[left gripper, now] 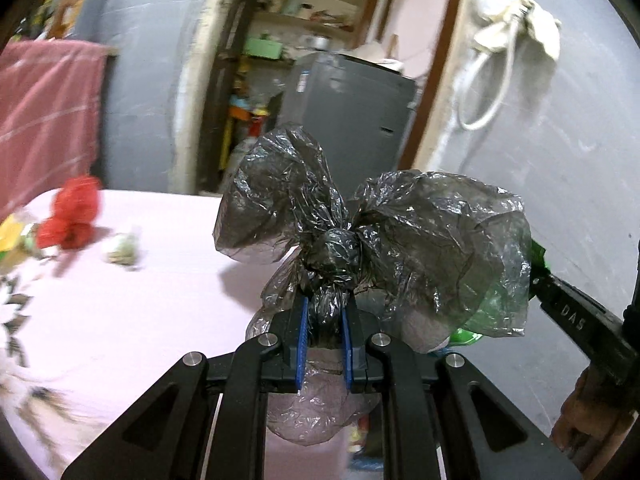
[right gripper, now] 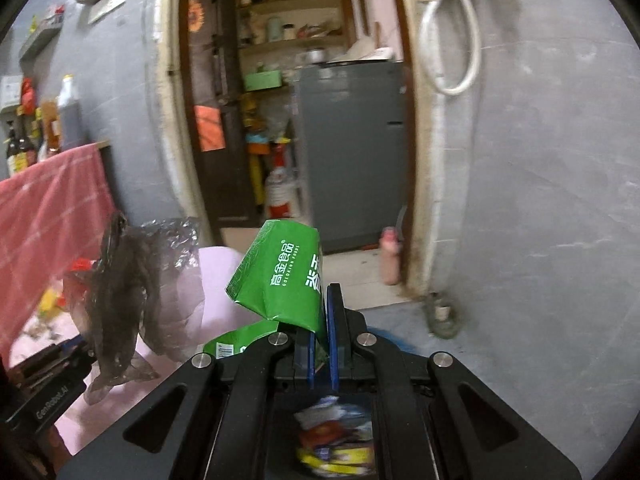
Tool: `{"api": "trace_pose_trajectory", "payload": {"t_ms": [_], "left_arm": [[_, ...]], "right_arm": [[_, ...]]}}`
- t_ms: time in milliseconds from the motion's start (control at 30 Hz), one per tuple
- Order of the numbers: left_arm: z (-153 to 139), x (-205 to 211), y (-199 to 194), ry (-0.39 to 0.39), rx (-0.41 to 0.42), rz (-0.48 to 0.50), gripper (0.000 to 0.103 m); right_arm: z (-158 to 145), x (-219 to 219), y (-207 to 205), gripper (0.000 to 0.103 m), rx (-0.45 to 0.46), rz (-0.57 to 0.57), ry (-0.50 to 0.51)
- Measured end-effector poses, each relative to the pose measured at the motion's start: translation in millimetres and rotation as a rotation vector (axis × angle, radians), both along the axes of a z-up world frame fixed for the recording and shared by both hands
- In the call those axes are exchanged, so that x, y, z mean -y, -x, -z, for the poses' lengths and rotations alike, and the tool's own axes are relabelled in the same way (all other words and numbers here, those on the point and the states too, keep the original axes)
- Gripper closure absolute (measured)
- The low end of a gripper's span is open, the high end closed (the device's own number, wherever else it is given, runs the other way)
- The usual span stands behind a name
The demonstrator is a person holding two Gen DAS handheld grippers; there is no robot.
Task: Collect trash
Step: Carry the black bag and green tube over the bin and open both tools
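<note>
Trash fills both of our grippers. Our left gripper (left gripper: 325,316) is clamped nearly closed on the twisted neck of a thin grey plastic bag (left gripper: 372,236), knotted just above the blue pads, its two crinkled lobes puffing out to either side. We hold it above the edge of a pink table (left gripper: 132,300). Farther off on that table lie a crumpled red wrapper (left gripper: 74,212), a small pale wad (left gripper: 122,250) and some yellow scraps, all blurred.

Our right gripper (right gripper: 322,332) is pinched fully closed on a green foil packet (right gripper: 282,276), the pads gripping its lower right corner while the rest stands up and leans left. On it we read white Chinese characters, 高金食品, with "GOLDKINN FOODS" beneath; larger characters beside them are cut off by the finger. A second green flap below carries a small white label too fine to read. Under this gripper we see a heap of colourful wrappers (right gripper: 336,436), blurred.

In the right wrist view the left gripper's body shows "GenRobot.AI" on its side; in the left wrist view the right gripper's black finger reads "DAS".

Behind, an open doorway shows shelves and a grey refrigerator (right gripper: 352,152). A pink checked cloth (right gripper: 48,216) hangs at left.
</note>
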State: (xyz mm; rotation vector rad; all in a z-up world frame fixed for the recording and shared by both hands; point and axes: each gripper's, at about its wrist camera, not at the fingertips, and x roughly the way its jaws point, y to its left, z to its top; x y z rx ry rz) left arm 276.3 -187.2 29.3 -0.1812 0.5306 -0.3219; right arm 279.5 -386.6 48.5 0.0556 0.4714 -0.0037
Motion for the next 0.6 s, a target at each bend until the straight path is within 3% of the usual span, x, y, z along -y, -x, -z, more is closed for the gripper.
{"api": "trace_pose_trajectory", "payload": {"t_ms": [133,267,600], "left_arm": [[10,45,-9,-0.043,0.032,0.028,0.092],[27,75,-22,-0.079,0.014,0.058,0.092],[60,103,-40,-0.141,-0.051,0.083,0.092]], "right_arm": [[14,32,6,0.1,0.023,0.064,0.015],[29,54,7,0.1,0.021,0.103,0.015],[56,76,-13,0.099,-0.065,0.088,-0.001]]}}
